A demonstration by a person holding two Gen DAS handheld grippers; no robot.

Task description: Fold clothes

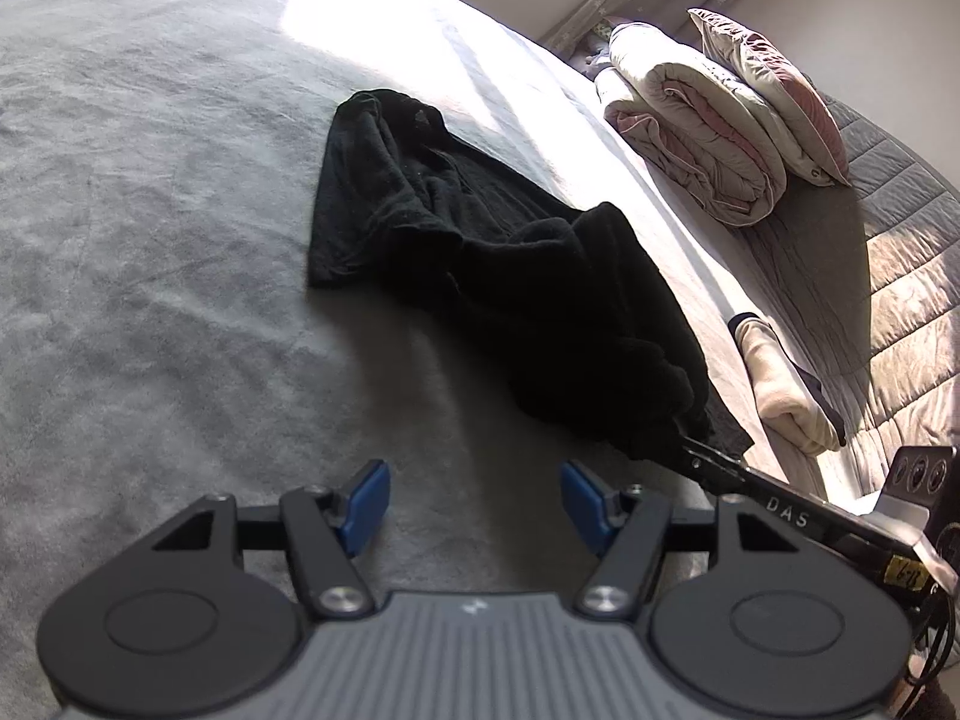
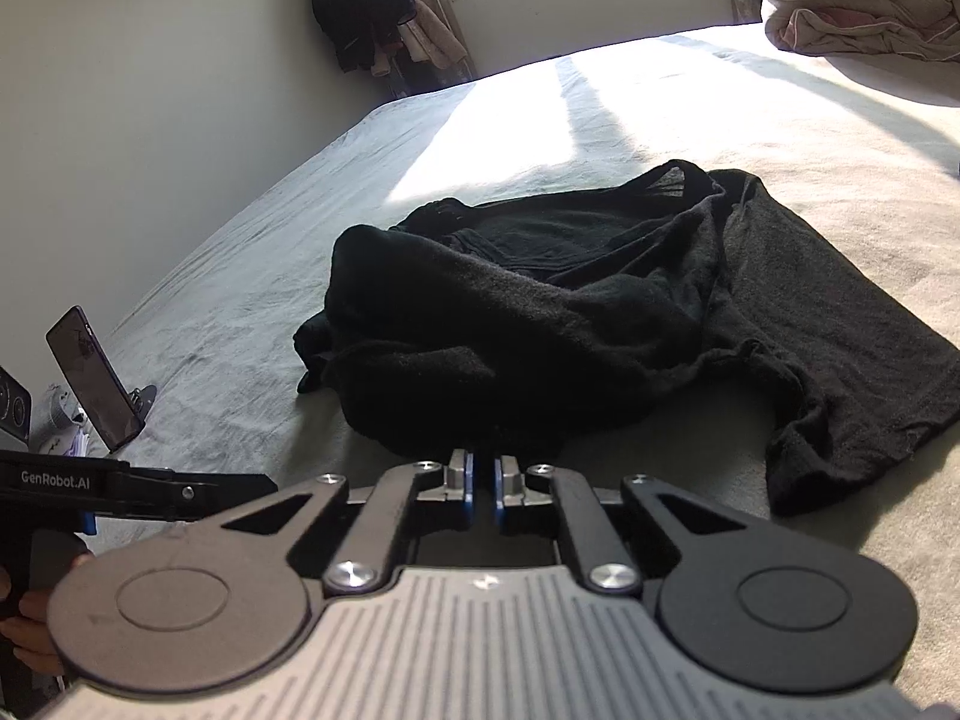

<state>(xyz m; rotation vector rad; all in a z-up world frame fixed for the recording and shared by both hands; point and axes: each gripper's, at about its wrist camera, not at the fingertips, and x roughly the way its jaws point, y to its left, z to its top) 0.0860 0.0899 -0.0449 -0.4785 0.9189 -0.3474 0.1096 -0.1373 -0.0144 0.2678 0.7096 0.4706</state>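
Sunlight from the window falls across the big grey bed sheet, which is the flat, soft place where I do the folding. On it lies the crumpled black knitted top, all bunched up in a heap near the middle of the bed, with one flatter part spread out to one side. It is not folded at all yet. My right gripper has its blue pads pressed close together right at the near edge of the black top. From the left wrist view I can see its tip going into the cloth, so I think it is pinching the edge there, to hold that corner so I can pull the top straight. My left gripper has its blue pads spread apart with nothing between them, just above bare sheet beside the top. I think it waits like that so it can grab another edge. A rolled-up cream and pink quilt and a shiny pinkish-grey pillow sit well away at the side of the bed, out of my way. A dark phone on a stand leans by the bed edge.
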